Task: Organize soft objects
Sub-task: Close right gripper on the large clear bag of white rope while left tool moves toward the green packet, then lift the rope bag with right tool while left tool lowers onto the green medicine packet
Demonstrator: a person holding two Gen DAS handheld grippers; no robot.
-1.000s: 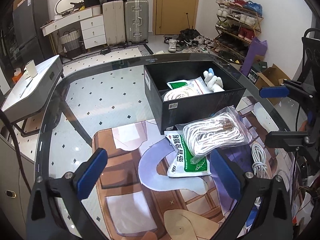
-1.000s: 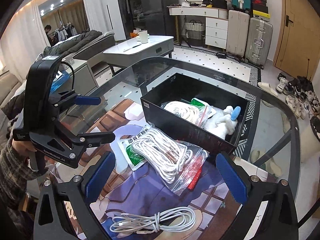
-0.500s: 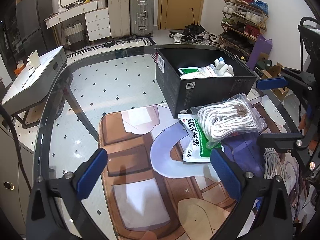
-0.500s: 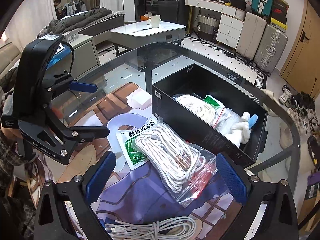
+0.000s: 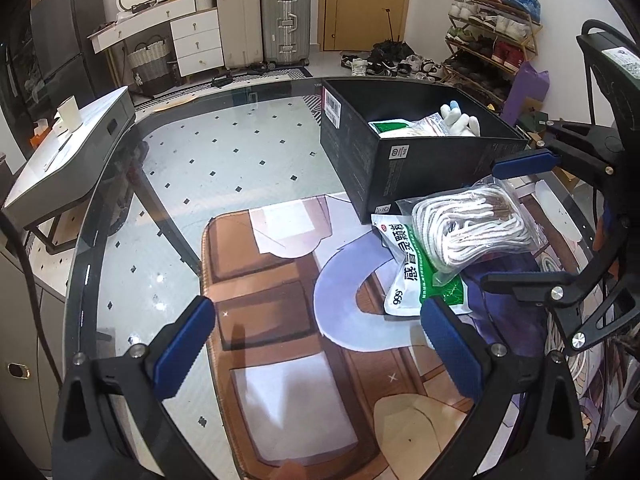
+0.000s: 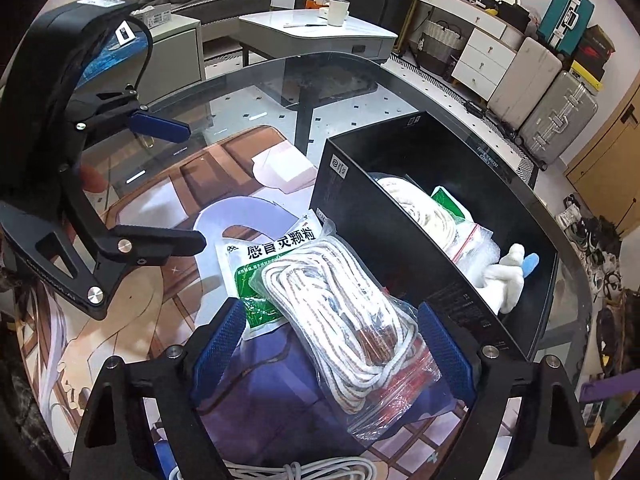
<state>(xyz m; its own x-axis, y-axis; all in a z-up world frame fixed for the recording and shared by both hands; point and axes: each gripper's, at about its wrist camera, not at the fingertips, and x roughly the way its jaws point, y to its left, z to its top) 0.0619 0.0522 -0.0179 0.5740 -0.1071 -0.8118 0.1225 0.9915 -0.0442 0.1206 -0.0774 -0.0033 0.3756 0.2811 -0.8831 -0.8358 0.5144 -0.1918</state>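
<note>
A clear bag of white rope [image 6: 344, 312] [image 5: 472, 228] lies on the printed mat beside a black box [image 6: 400, 256] [image 5: 420, 160], partly on a green-and-white medicine packet [image 6: 256, 264] [image 5: 416, 276]. The box holds another rope bag [image 6: 424, 208], a green packet and a white plush toy [image 6: 504, 276] [image 5: 460, 118]. My right gripper [image 6: 332, 348] is open, its fingers either side of the rope bag's near end. My left gripper [image 5: 316, 344] is open and empty above the mat, left of the packet.
A coiled white cable [image 6: 304, 472] lies at the mat's near edge, also in the left wrist view [image 5: 560, 344]. The glass table's curved rim [image 5: 104, 184] runs on the left. A grey side table [image 5: 68, 148] stands beyond it.
My right gripper has moved forward and down over the rope bag, which now lies between its fingers. My left gripper has drifted left, away from the bag and box.
</note>
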